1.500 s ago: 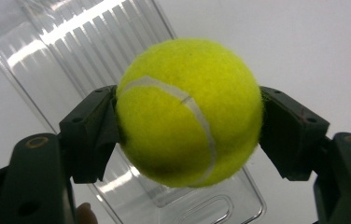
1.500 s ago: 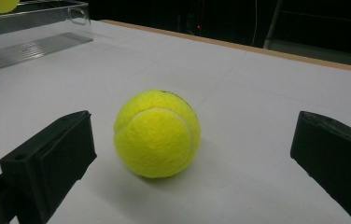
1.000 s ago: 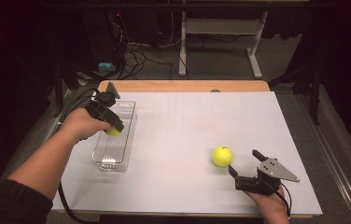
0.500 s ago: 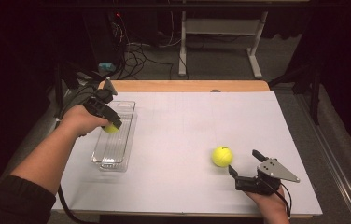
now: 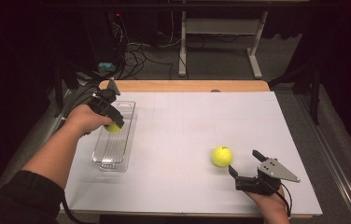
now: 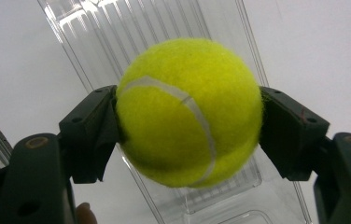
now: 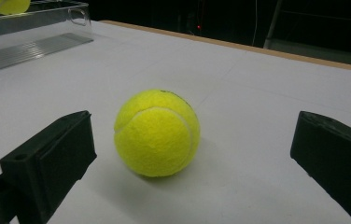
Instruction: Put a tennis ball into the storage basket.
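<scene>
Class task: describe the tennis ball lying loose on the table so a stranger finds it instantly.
Start at the white table and go to its near right part. The loose tennis ball rests there on the bare surface before the open right gripper; the other ball is clamped above the clear tray.

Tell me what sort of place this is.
Probably a lab or recording workspace rather than a home. A white-topped table stands in a dark room, loose cables and a metal stand sit on the floor behind it, and a person works handheld grippers around tennis balls and a clear plastic tray.
</scene>
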Motion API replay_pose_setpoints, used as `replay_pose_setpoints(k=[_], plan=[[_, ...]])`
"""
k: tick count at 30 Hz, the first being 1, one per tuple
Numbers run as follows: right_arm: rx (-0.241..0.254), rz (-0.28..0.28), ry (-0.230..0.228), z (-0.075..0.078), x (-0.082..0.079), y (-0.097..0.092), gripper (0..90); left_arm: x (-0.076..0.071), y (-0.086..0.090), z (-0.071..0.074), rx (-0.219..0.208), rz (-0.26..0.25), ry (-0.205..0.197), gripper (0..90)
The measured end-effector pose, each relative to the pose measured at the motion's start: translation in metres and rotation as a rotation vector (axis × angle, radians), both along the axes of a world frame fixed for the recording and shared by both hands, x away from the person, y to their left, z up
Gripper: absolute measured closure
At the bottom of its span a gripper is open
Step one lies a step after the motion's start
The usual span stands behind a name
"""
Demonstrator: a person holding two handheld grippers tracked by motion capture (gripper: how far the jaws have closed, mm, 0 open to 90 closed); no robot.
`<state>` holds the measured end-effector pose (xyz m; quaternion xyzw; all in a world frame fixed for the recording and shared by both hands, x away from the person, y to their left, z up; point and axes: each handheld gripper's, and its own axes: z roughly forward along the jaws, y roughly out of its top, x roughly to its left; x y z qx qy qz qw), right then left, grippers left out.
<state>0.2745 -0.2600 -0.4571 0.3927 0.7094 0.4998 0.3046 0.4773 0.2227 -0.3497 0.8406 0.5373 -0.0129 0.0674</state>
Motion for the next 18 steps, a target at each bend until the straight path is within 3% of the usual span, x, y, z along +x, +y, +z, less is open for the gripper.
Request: replay_pose_setpoints(k=[18], plan=[[-0.002,-0.001,-0.001,0.000,0.000,-0.001,0.0,0.009,-0.007,-0.011,0.020,0.003,0.010,26.7]])
